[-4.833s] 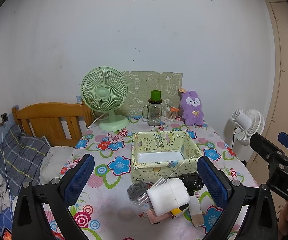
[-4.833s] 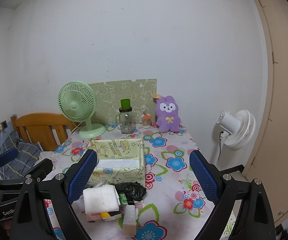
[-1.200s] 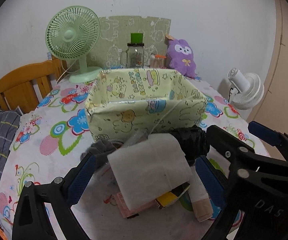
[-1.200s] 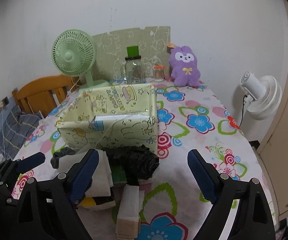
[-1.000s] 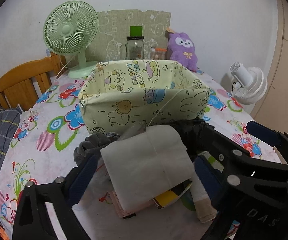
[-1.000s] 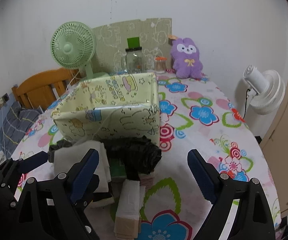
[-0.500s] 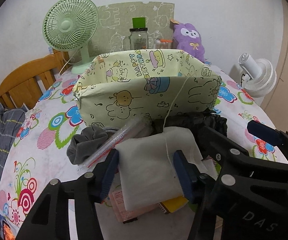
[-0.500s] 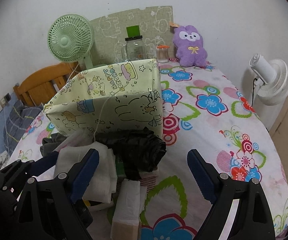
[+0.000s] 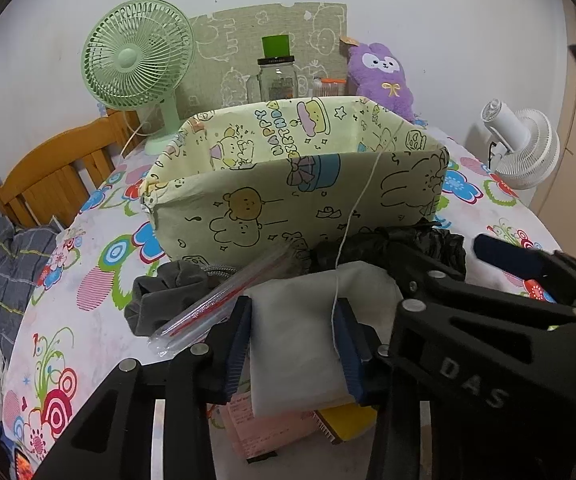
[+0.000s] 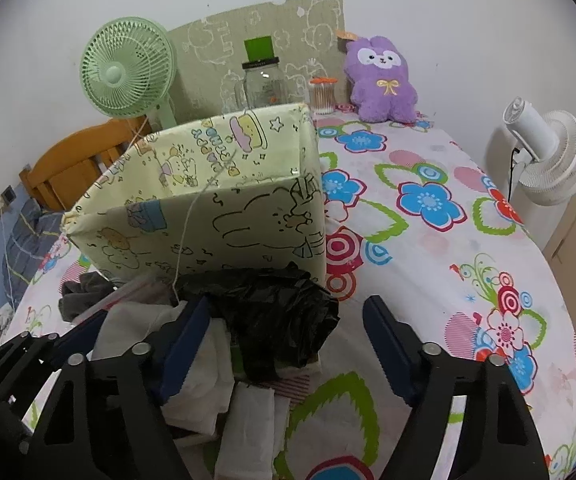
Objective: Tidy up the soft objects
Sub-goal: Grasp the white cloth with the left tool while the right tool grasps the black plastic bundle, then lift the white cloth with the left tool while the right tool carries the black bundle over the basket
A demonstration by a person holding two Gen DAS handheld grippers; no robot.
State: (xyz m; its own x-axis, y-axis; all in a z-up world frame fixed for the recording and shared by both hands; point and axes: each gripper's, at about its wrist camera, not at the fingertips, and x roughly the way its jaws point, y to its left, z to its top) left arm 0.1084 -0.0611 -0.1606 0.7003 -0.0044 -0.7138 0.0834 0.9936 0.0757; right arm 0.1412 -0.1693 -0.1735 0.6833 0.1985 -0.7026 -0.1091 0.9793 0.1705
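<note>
Left gripper [image 9: 294, 344] closing on white cloth [image 9: 308, 336] before box [image 9: 296, 196]; right gripper [image 10: 285, 344] closing around black bag [image 10: 275, 320], pads not touching; gray rag [image 9: 159, 296] sitting left of cloth.

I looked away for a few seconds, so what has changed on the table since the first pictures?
Both grippers came down to the pile. The left gripper is closing on the white folded cloth; the right gripper is closing around the black plastic bag, pads apart from it. The yellow box and purple plush stayed put.

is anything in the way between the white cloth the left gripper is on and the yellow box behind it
Only the box's own near wall, which the white cloth must clear, and a string draped over it. The left gripper's jaws are closing on the cloth.
</note>
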